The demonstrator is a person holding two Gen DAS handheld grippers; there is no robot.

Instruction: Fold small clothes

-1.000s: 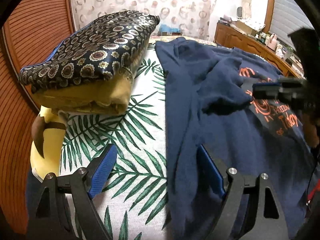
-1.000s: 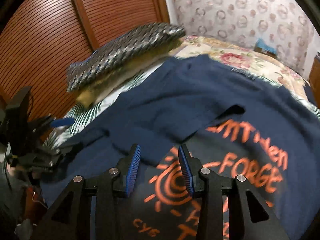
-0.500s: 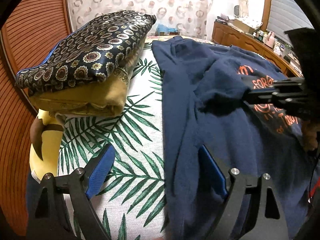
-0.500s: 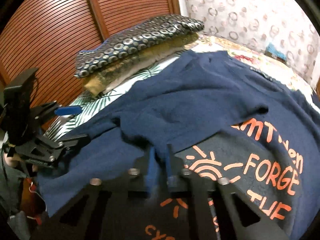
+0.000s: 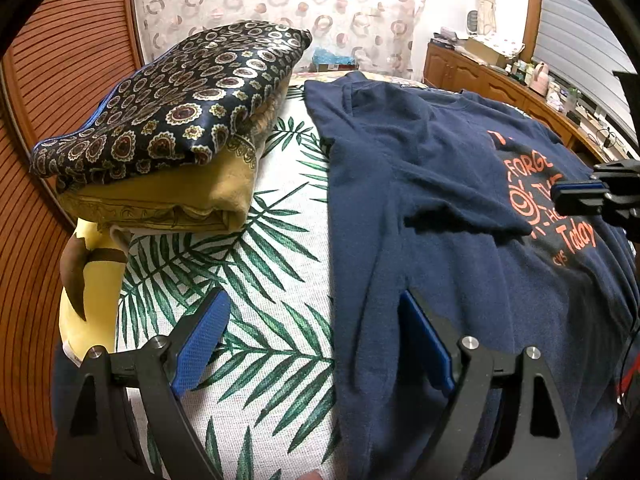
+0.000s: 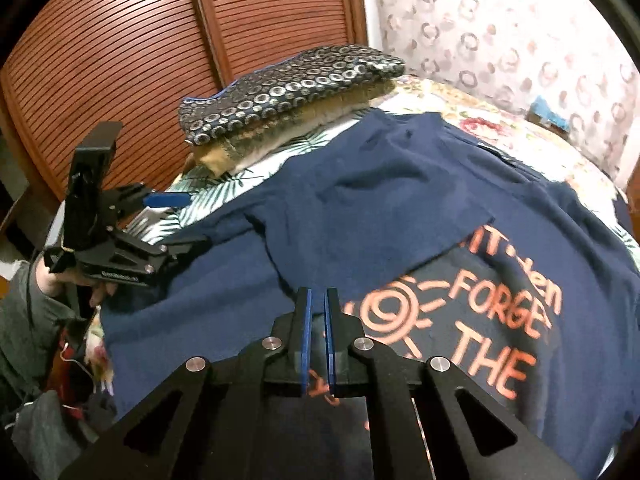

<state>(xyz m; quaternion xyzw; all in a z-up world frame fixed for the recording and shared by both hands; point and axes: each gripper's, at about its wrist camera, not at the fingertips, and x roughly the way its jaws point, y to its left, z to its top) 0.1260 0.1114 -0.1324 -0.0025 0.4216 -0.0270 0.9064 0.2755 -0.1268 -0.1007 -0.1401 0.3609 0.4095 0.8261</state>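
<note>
The blue shirt (image 5: 440,208) lies flat on the bed (image 5: 276,248). Left tongs (image 5: 312,340) are spread wide at its 9 o'clock edge. Right tongs (image 6: 316,320) are nearly pinched together, grasping nothing.

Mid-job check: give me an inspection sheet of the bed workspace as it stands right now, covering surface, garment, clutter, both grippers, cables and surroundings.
Surface: palm-leaf bedspread, floral cover beyond it at the far end.
Job's things: navy T-shirt spread flat, orange print up, one sleeve folded across the chest over part of the lettering.
Clutter: patterned cushion stacked on a folded mustard blanket; yellow plush toy at the bed edge.
Grippers: left gripper open, straddling the shirt's side edge; right gripper nearly shut above the print, with no cloth visible between its pads.
Cables: thin wires below the left hand.
Surroundings: slatted wooden doors, patterned curtain, cluttered wooden dresser.
</note>
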